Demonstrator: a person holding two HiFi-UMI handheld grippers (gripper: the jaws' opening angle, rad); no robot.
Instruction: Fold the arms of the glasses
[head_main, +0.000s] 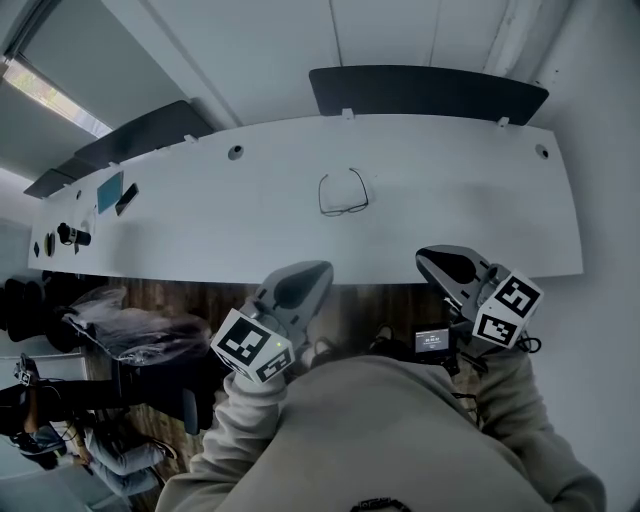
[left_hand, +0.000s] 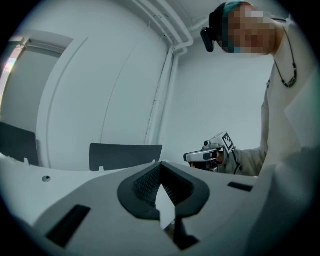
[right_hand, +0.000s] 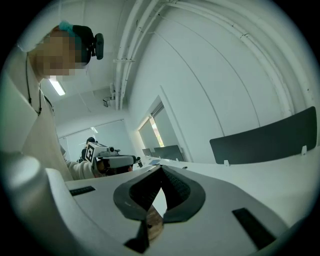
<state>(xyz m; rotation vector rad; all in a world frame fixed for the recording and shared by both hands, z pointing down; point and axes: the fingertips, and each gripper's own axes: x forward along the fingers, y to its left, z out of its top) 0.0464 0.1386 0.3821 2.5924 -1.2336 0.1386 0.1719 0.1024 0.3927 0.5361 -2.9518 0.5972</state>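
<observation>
Black-framed glasses (head_main: 345, 193) lie on the white table (head_main: 450, 190), a little past its middle, with both arms spread open. Neither gripper view shows them. My left gripper (head_main: 318, 270) hovers at the table's near edge, below and left of the glasses, its jaws shut with nothing between them (left_hand: 160, 164). My right gripper (head_main: 425, 255) hangs at the near edge too, below and right of the glasses, also shut and empty (right_hand: 161, 167). Each gripper view catches the other gripper: the right one (left_hand: 192, 156) and the left one (right_hand: 131, 160).
Dark panels stand behind the table's far edge (head_main: 428, 92) and at the left (head_main: 150, 130). A blue card (head_main: 110, 190), a dark phone (head_main: 127, 198) and small black items (head_main: 72, 236) lie at the table's left end. A small screen device (head_main: 433, 341) hangs near my body.
</observation>
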